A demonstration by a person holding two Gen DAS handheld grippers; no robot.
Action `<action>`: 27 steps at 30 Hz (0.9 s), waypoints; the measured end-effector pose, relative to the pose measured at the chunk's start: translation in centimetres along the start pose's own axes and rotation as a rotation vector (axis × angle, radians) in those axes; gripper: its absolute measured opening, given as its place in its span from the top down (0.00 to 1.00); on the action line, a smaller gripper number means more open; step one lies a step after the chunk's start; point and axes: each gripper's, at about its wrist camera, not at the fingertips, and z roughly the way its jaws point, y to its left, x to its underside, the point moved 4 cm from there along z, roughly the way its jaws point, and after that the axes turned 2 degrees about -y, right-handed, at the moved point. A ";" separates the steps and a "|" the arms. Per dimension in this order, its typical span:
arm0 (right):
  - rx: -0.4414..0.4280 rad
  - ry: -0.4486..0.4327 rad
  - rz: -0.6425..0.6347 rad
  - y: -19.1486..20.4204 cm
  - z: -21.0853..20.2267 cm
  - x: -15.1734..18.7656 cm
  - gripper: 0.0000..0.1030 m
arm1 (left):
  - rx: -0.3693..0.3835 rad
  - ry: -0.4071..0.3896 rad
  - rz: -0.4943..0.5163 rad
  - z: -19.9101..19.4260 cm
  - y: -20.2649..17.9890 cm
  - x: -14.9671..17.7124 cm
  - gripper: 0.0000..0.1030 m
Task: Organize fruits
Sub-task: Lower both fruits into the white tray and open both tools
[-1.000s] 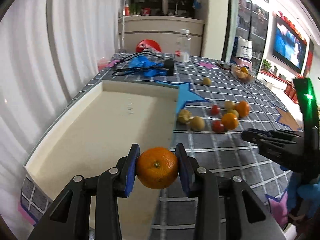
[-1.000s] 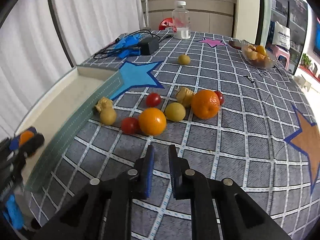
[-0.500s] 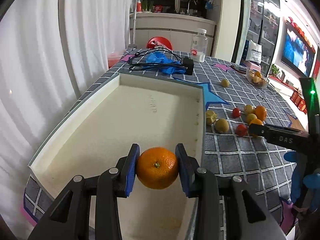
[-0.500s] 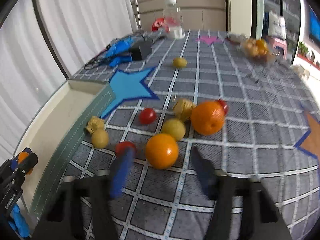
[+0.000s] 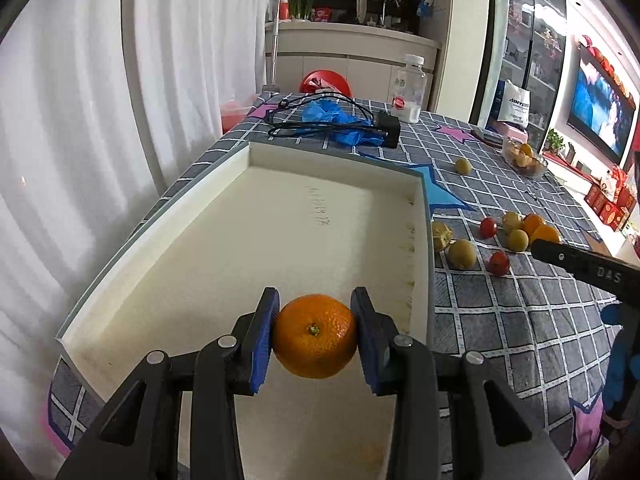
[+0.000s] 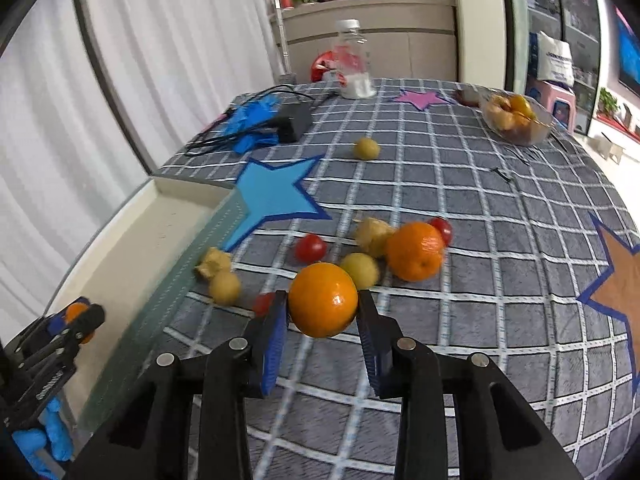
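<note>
Round orange mandarin with a green stem scar (image 5: 315, 336): clamped between the blue pads of the left tool (image 5: 315, 338), hanging over the near end of the shallow cream-white rectangular tray (image 5: 420, 240).

Second smooth round orange (image 6: 323, 300): sits between the blue pads of the right tool (image 6: 323, 312), whose jaws are closing on it; pads look to be at its sides, firm contact not certain.

Right wrist view alone shows the loose fruit clearly on the grey checked worktop (image 6: 480, 320): a larger orange (image 6: 415, 251), red cherry tomatoes (image 6: 310, 247), small yellow-green round fruits (image 6: 360, 270), papery husked fruits (image 6: 374, 232), one lone yellow fruit (image 6: 366, 148) farther off. It also catches the left tool at the tray's near end.

Left wrist view alone shows the whole tray interior, and the right tool's black arm entering from the right edge.

Beyond: clear plastic bottle (image 5: 409, 88), blue crumpled gloves (image 5: 340, 120), black adapter with cable (image 5: 389, 130), glass bowl of fruit (image 6: 516, 118).
</note>
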 end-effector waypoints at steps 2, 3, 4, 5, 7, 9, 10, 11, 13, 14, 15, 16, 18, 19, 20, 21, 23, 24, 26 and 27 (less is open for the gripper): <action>-0.019 0.000 -0.023 1.3 -0.2 -0.3 0.65 | -0.005 -0.001 0.000 0.0 0.2 0.0 0.61; -0.026 -0.001 -0.032 1.8 -0.2 -0.3 0.65 | -0.006 -0.001 -0.001 0.0 0.3 0.0 0.61; -0.035 -0.003 -0.045 2.6 -0.3 -0.4 0.65 | -0.008 0.000 -0.003 0.1 0.5 0.0 0.61; -0.044 -0.004 -0.058 3.3 -0.4 -0.5 0.65 | -0.011 0.002 -0.006 0.1 0.7 0.0 0.61; -0.064 -0.006 -0.086 4.8 -0.4 -0.8 0.65 | -0.017 0.006 -0.012 0.3 1.1 0.0 0.61; -0.082 -0.005 -0.114 6.3 -0.5 -0.9 0.65 | -0.020 0.009 -0.019 0.3 1.5 0.1 0.61; -0.091 -0.004 -0.127 7.0 -0.5 -0.9 0.65 | -0.022 0.011 -0.022 0.4 1.7 0.1 0.61; -0.101 -0.002 -0.143 7.9 -0.4 -0.9 0.65 | -0.024 0.011 -0.024 0.4 1.9 0.2 0.61; -0.113 0.004 -0.165 9.2 -0.2 -1.0 0.65 | -0.026 0.010 -0.027 0.4 2.2 0.2 0.61; -0.118 0.005 -0.175 9.8 -0.1 -1.0 0.65 | -0.028 0.009 -0.027 0.4 2.4 0.2 0.61; -0.126 0.007 -0.188 10.5 0.0 -1.0 0.65 | -0.030 0.008 -0.027 0.4 2.5 0.2 0.61; -0.131 0.009 -0.197 11.0 0.0 -1.0 0.65 | -0.032 0.007 -0.029 0.4 2.7 0.2 0.61; -0.140 0.012 -0.216 12.1 0.2 -0.9 0.65 | -0.032 0.009 -0.033 0.5 3.0 0.3 0.61; -0.143 0.015 -0.225 12.5 0.4 -0.9 0.65 | -0.033 0.010 -0.034 0.5 3.2 0.3 0.61; -0.147 0.019 -0.234 13.1 0.6 -0.9 0.65 | -0.033 0.012 -0.036 0.6 3.4 0.3 0.61; -0.151 0.023 -0.240 13.4 0.8 -0.8 0.65 | -0.034 0.013 -0.039 0.7 3.5 0.3 0.61; -0.157 0.027 -0.253 14.2 0.8 -0.7 0.65 | -0.034 0.017 -0.044 0.8 3.8 0.4 0.61; -0.159 0.030 -0.259 14.6 1.0 -0.7 0.65 | -0.034 0.018 -0.045 0.8 3.9 0.4 0.61; -0.163 0.036 -0.269 15.1 1.3 -0.6 0.65 | -0.033 0.021 -0.046 0.9 4.1 0.5 0.61; -0.163 0.038 -0.273 15.4 1.5 -0.6 0.65 | -0.033 0.021 -0.046 0.9 4.2 0.5 0.61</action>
